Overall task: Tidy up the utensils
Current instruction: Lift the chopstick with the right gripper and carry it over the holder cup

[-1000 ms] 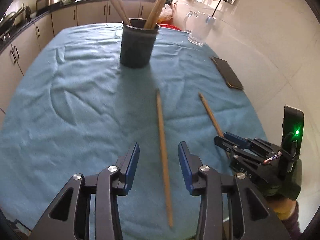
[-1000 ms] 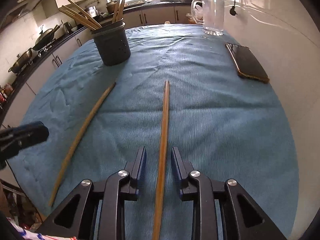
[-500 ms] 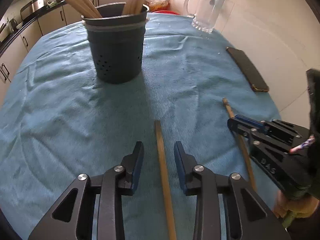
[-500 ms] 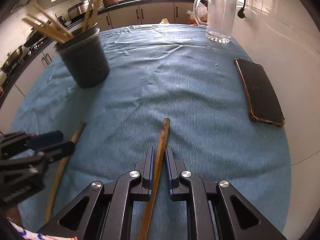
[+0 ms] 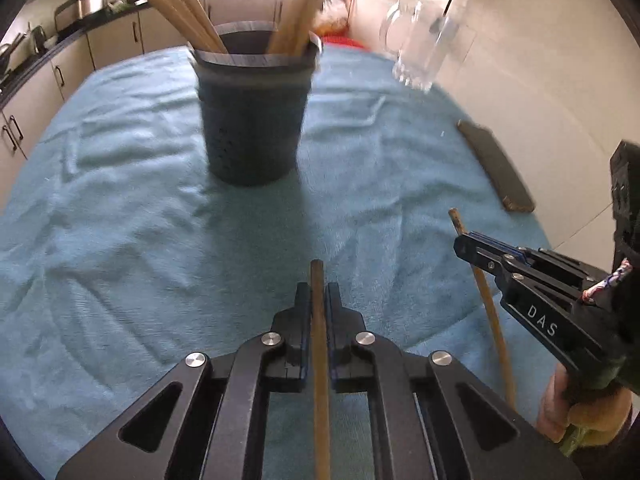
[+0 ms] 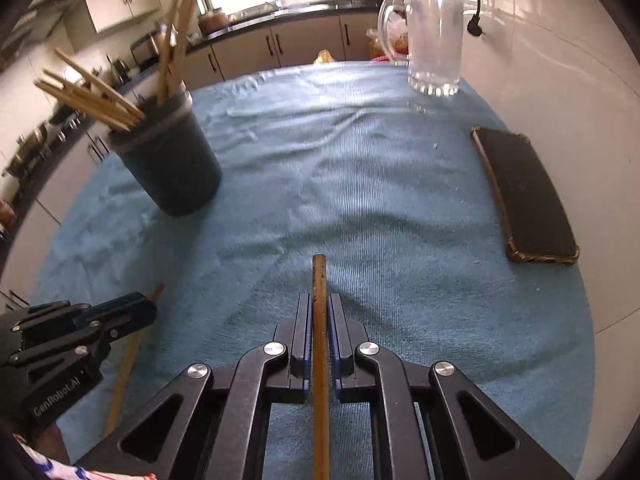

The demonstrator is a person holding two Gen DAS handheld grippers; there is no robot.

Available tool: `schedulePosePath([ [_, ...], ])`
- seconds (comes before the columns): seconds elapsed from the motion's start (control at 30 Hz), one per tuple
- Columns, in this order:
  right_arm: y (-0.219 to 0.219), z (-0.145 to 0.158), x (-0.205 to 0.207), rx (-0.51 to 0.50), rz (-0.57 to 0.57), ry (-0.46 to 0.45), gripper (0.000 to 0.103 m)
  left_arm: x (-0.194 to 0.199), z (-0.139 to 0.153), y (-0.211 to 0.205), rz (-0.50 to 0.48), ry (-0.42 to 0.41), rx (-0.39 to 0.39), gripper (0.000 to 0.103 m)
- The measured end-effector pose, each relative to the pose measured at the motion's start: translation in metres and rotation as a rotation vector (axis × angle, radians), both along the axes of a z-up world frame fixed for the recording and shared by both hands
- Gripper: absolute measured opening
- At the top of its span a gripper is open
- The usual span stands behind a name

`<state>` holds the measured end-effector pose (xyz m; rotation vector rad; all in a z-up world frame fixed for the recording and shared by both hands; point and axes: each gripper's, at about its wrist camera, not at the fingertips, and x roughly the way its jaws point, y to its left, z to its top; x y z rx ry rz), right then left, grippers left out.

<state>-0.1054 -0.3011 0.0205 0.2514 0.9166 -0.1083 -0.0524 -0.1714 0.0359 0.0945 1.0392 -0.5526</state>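
My left gripper [image 5: 318, 292] has its jaws closing tight on a wooden chopstick [image 5: 317, 272], whose blunt end sticks out just past the pads. In the right wrist view my right gripper [image 6: 320, 300] closes the same way on a second chopstick [image 6: 319, 272], pads pressed on both sides. Both sticks lie low over the blue cloth [image 5: 120, 208]. A dark round holder [image 5: 252, 120] with several chopsticks standing in it is straight ahead of the left gripper and to the front left of the right one [image 6: 172, 164]. Each view shows the other gripper beside it [image 5: 464, 244] [image 6: 148, 308].
A black phone [image 6: 524, 196] lies on the cloth near the right edge, by the white wall. A clear glass jug [image 6: 434, 40] stands at the far right corner. Kitchen cabinets and a counter run behind and left of the table.
Both grippers slid forward along their chopsticks toward the far ends and went from open to shut on them. The holder looms nearer in the left wrist view.
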Motion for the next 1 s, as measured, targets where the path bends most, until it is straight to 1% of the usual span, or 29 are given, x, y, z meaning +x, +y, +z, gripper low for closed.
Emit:
schedulePosePath([
  [0.07, 0.001, 0.012, -0.008, 0.004, -0.001, -0.039, 0.007, -0.005, 0.014, 0.006, 0.001, -0.029, -0.024, 0.007],
  [0.2, 0.005, 0.037, -0.023, -0.009, -0.004, -0.110, 0.007, -0.026, 0.052, 0.022, -0.003, -0.125, -0.082, 0.007],
  [0.4, 0.015, 0.074, -0.047, -0.043, -0.004, -0.218, 0.007, -0.049, 0.094, 0.043, 0.010, -0.228, -0.155, 0.007],
  [0.5, 0.023, 0.087, -0.059, -0.058, 0.001, -0.260, 0.007, -0.061, 0.106, 0.053, 0.017, -0.266, -0.174, 0.007],
  [0.63, 0.036, 0.102, -0.072, -0.067, 0.015, -0.304, 0.007, -0.074, 0.116, 0.063, 0.022, -0.307, -0.180, 0.007],
  [0.8, 0.050, 0.110, -0.083, -0.095, 0.028, -0.331, 0.007, -0.090, 0.124, 0.071, 0.015, -0.358, -0.188, 0.007],
  [1.0, 0.058, 0.118, -0.091, -0.094, 0.045, -0.349, 0.007, -0.104, 0.138, 0.080, 0.011, -0.398, -0.216, 0.007],
])
